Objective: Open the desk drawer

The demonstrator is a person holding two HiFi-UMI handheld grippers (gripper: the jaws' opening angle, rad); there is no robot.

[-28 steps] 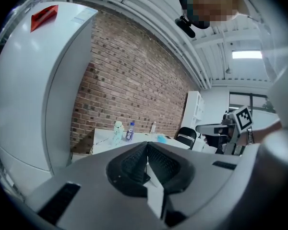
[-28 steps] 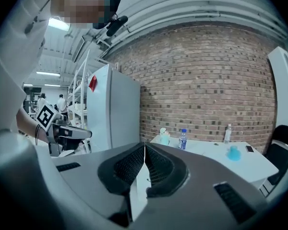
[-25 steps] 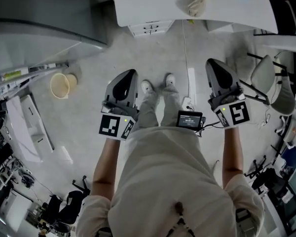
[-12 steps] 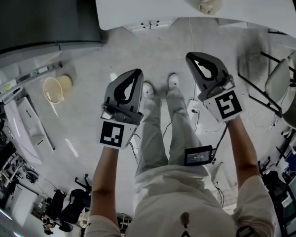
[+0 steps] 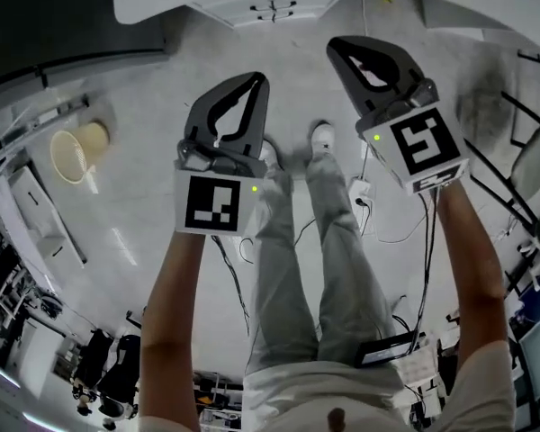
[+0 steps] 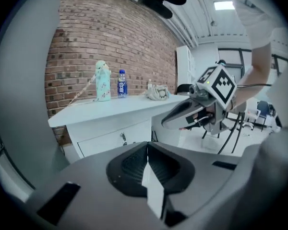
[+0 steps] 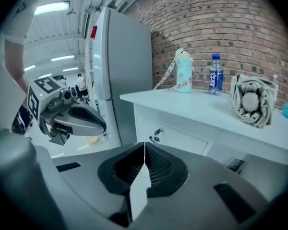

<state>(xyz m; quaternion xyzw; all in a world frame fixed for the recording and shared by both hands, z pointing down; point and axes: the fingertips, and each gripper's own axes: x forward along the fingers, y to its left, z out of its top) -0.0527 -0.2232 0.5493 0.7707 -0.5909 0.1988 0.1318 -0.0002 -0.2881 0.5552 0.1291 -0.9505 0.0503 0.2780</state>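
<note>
The white desk (image 5: 162, 3) lies at the top of the head view, with its drawer fronts (image 5: 238, 9) and small dark handles (image 5: 274, 7) just under the edge. Both grippers point toward it and stay well short of it. My left gripper (image 5: 257, 79) is shut and holds nothing. My right gripper (image 5: 336, 44) is also shut and empty. In the left gripper view the drawer front (image 6: 105, 140) with its handle (image 6: 123, 137) stands ahead of the shut jaws (image 6: 147, 146). The right gripper view shows a handle (image 7: 157, 134) beyond its shut jaws (image 7: 144, 145).
On the desk top stand a mint bottle (image 7: 183, 71), a blue water bottle (image 7: 215, 74) and a woven bundle (image 7: 252, 99). A grey fridge (image 7: 122, 66) stands left of the desk. A pale bucket (image 5: 72, 151) sits on the floor at left; chairs (image 5: 522, 106) and cables (image 5: 423, 241) crowd the right.
Both grippers have come down and forward toward the desk, and now look larger in the head view. The desk has slid up the frame. Both stay shut.
</note>
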